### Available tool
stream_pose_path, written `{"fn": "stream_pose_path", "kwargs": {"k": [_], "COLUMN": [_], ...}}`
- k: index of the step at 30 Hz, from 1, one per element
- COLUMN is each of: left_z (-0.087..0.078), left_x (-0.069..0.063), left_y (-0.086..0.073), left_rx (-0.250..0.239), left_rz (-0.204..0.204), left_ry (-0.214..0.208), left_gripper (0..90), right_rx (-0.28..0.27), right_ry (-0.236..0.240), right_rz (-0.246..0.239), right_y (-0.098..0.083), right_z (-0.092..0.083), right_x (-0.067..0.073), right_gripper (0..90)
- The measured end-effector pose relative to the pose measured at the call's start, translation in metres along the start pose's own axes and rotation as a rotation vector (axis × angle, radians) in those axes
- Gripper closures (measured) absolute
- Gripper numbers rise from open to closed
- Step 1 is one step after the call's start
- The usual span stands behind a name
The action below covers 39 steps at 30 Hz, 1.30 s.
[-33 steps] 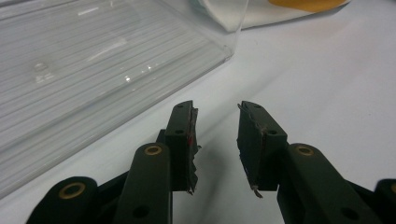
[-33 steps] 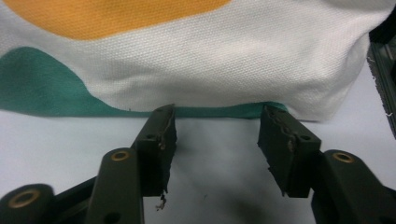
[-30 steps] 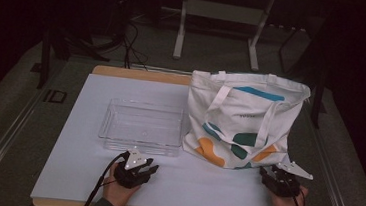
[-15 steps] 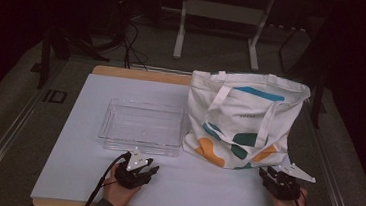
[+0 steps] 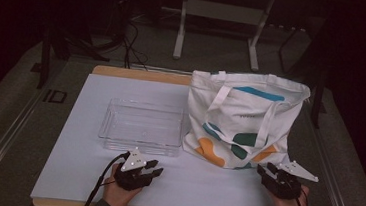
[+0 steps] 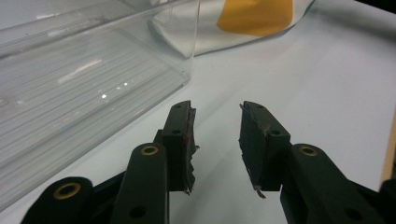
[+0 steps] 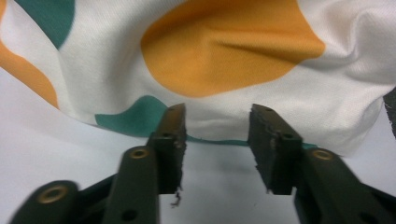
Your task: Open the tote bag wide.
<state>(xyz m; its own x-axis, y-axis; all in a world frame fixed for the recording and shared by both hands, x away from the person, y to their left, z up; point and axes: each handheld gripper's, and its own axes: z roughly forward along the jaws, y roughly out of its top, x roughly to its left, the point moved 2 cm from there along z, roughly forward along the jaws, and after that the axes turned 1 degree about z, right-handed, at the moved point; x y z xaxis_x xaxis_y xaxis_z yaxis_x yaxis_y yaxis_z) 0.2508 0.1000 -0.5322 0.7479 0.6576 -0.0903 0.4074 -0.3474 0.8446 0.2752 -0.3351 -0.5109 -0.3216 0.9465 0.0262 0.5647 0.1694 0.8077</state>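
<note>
Step in hand looks like the approach: both tools sit empty at the near edge of the white tabletop [image 5: 83, 124], nothing picked up yet.

Right tool [image 5: 271, 172], lower right of the high view, points at the bottom corner of the white canvas tote bag with teal and orange blobs [image 5: 242, 120]. The bag slumps at centre right of that frame, handles draped down its front. In the right gripper view the jaws stand apart with only bare tabletop between them, and they have just been opening; bag hem lies just beyond the tips, not touching.

Left tool [image 5: 149, 168], lower centre-left, is angled toward the near right corner of the clear ribbed plastic tray [image 5: 141, 127], which lies empty just left of the bag. Jaws part open, holding nothing.

Pose: both hands low, resting at the bottom edge of the high view, forearms barely in frame.

Next move, my read: the right tool needs to go forward to the fabric and pinch it. Soft cloth, so take a fold, not the flat face.
</note>
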Motion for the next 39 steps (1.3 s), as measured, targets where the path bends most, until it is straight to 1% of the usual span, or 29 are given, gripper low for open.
{"fn": "stream_pose_path", "kwargs": {"k": [1,2,3,4,5,6,8,9,10,11,12,13,14,18,19,20,23,25,26,28,31,32,33,34,35,36,37,38,39], "left_z": [-0.004,-0.004,-0.007,-0.007,-0.009,-0.012,-0.013,-0.013,-0.014,-0.014,-0.014,-0.014,-0.013,-0.013,-0.013,-0.013,-0.011,-0.010,-0.010,-0.008,-0.002,-0.002,0.000,0.002,0.006,0.006,0.010,0.012,0.012], "left_x": [0.000,0.000,0.000,0.000,0.001,0.002,0.004,0.004,0.006,0.006,0.008,0.008,0.010,0.015,0.015,0.017,0.022,0.026,0.029,0.033,0.038,0.038,0.040,0.042,0.048,0.048,0.054,0.056,0.056], "left_y": [0.004,0.004,0.009,0.009,0.012,0.018,0.024,0.024,0.030,0.030,0.035,0.035,0.042,0.055,0.055,0.062,0.073,0.080,0.084,0.093,0.104,0.104,0.108,0.111,0.118,0.118,0.126,0.129,0.129], "left_rx": [-0.001,-0.001,-0.014,-0.014,-0.020,-0.030,-0.039,-0.039,-0.047,-0.047,-0.044,-0.044,-0.047,-0.058,-0.058,-0.054,-0.059,-0.060,-0.062,-0.063,-0.059,-0.059,-0.061,-0.059,-0.063,-0.063,-0.063,-0.070,-0.070], "left_rz": [0.011,0.011,0.022,0.022,0.023,0.033,0.049,0.049,0.056,0.056,0.070,0.070,0.081,0.107,0.107,0.121,0.128,0.128,0.124,0.133,0.147,0.147,0.149,0.143,0.137,0.137,0.122,0.118,0.118], "left_ry": [-0.003,-0.003,0.000,0.000,-0.001,0.001,0.000,0.000,-0.004,-0.004,0.003,0.003,0.008,0.012,0.012,0.013,0.011,0.013,0.011,0.013,0.011,0.011,0.010,0.007,0.007,0.007,0.001,0.001,0.001], "left_gripper": [64.8,64.7,64.4,63.7,63.1,62.5,62.9,63.3,63.6,64.2,64.2,64.2,64.0,61.5,60.8,60.0,58.7,58.7,58.7,58.1,57.3,57.3,57.1,56.9,56.9,56.9,56.9,56.9,56.8], "right_rx": [0.000,-0.003,-0.008,-0.008,-0.016,-0.027,-0.035,-0.035,-0.039,-0.045,-0.047,-0.047,-0.055,-0.065,-0.070,-0.070,-0.065,-0.055,-0.046,-0.026,-0.002,-0.002,-0.002,-0.005,-0.004,-0.004,-0.006,-0.008,-0.007], "right_ry": [0.002,0.001,0.002,0.002,0.008,0.007,0.018,0.033,0.040,0.040,0.042,0.042,0.056,0.077,0.081,0.086,0.088,0.097,0.101,0.113,0.126,0.129,0.129,0.138,0.139,0.141,0.144,0.140,0.141], "right_rz": [0.000,-0.003,-0.003,-0.003,0.002,0.005,0.022,0.032,0.040,0.043,0.049,0.049,0.063,0.091,0.096,0.102,0.110,0.127,0.136,0.145,0.146,0.147,0.147,0.151,0.153,0.157,0.161,0.165,0.170], "right_y": [0.002,0.004,0.006,0.006,0.009,0.015,0.022,0.026,0.030,0.034,0.037,0.037,0.043,0.054,0.057,0.059,0.067,0.070,0.071,0.074,0.077,0.078,0.078,0.080,0.080,0.081,0.081,0.081,0.081], "right_z": [-0.001,-0.003,-0.004,-0.004,-0.006,-0.008,-0.010,-0.011,-0.011,-0.011,-0.011,-0.011,-0.011,-0.010,-0.010,-0.010,-0.007,-0.003,-0.001,0.004,0.008,0.009,0.009,0.009,0.008,0.008,0.008,0.008,0.008], "right_x": [0.001,0.001,0.001,0.001,0.002,0.001,-0.001,-0.002,-0.002,-0.003,-0.004,-0.004,-0.005,-0.007,-0.008,-0.008,-0.011,-0.013,-0.015,-0.017,-0.017,-0.017,-0.017,-0.018,-0.018,-0.018,-0.019,-0.019,-0.020], "right_gripper": [52.2,51.2,49.4,49.4,47.8,44.3,37.2,36.0,34.6,33.3,32.5,32.5,31.5,30.1,29.3,28.1,26.0,25.4,24.6,24.2,25.8,28.0,28.0,34.8,38.2,42.0,44.4,46.6,48.7]}}
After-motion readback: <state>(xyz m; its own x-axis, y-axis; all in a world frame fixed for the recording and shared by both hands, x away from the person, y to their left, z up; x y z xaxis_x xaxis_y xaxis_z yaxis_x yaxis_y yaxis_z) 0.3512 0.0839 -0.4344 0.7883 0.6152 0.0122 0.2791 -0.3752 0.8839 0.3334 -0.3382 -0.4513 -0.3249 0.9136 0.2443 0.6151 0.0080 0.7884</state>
